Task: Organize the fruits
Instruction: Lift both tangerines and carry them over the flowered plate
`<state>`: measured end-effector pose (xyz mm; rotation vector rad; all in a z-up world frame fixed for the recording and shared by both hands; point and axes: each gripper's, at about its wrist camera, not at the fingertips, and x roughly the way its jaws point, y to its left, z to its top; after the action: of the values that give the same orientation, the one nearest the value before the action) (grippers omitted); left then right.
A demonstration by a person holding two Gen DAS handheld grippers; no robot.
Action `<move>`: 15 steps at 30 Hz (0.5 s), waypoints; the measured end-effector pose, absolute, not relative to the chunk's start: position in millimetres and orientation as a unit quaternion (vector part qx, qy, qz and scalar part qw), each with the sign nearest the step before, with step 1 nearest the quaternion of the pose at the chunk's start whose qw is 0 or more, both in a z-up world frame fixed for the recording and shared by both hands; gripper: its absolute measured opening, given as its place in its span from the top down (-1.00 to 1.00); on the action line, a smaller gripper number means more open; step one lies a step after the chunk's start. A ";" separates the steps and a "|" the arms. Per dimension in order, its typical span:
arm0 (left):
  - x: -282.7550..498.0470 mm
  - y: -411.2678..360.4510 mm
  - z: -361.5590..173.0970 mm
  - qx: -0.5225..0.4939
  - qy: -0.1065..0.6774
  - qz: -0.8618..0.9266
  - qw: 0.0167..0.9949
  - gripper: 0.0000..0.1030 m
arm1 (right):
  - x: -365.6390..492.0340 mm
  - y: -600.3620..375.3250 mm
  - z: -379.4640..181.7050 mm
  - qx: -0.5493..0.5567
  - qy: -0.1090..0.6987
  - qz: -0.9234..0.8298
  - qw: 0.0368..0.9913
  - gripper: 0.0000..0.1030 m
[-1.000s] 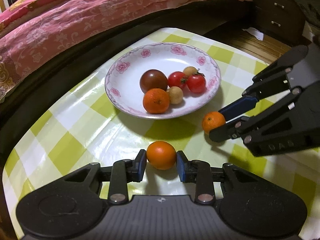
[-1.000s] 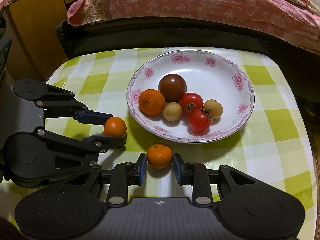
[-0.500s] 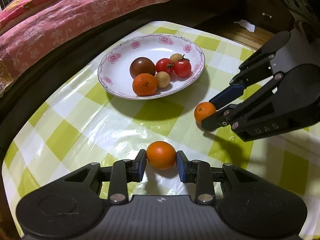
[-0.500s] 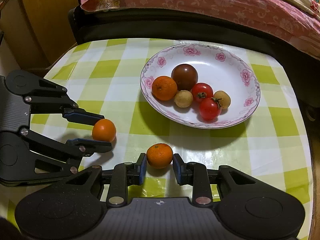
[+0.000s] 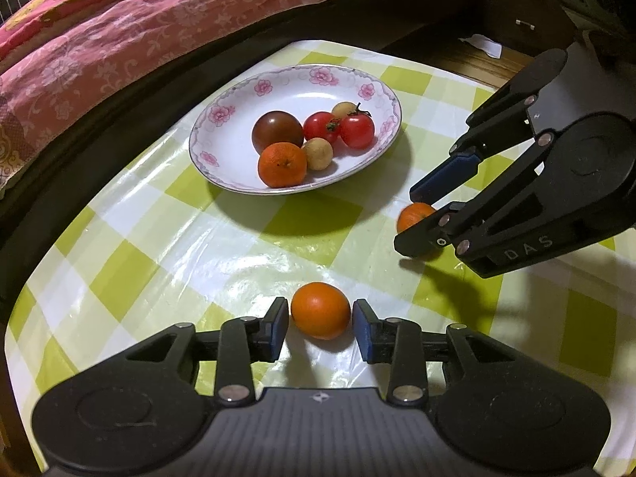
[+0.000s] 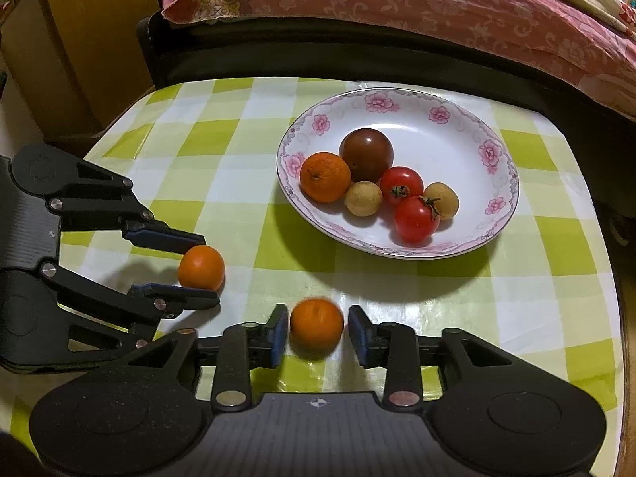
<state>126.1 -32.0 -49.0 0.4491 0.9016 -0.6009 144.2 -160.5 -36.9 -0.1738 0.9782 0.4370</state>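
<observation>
A white flowered plate point(image 5: 238, 119) point(image 6: 457, 131) holds an orange, a dark tomato, two red cherry tomatoes and two small tan fruits. My left gripper point(image 5: 320, 324) point(image 6: 200, 266) has its jaws apart with small gaps around an orange point(image 5: 321, 315) point(image 6: 201, 267) resting on the tablecloth. My right gripper point(image 6: 317, 330) point(image 5: 413, 214) also stands slightly open around a second orange point(image 6: 317, 328) point(image 5: 415, 215) on the cloth. Both sit in front of the plate.
The small table has a green and white checked plastic cloth point(image 5: 131, 214) point(image 6: 222, 151). A bed with a pink quilt point(image 5: 119, 39) point(image 6: 397, 0) runs behind it. A wooden cabinet point(image 6: 59, 51) stands at left and dark drawers point(image 5: 516, 8) at the back.
Both grippers have drawn back from the plate with their oranges and have opened slightly, so each orange now sits on the cloth between the jaws.
</observation>
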 end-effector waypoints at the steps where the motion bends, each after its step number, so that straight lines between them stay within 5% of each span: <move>1: 125.6 -32.0 -49.5 0.213 0.426 -0.284 0.833 0.16 | 144.1 -160.3 -37.3 -0.084 0.466 0.209 0.856 0.37; 15: 126.9 -35.4 -49.0 0.217 0.421 -0.280 0.835 0.16 | 143.2 -161.2 -37.5 -0.081 0.470 0.212 0.853 0.37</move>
<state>126.9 -35.4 -49.0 0.4590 0.8921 -0.5934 143.2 -161.2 -37.5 -0.1710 0.9889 0.4459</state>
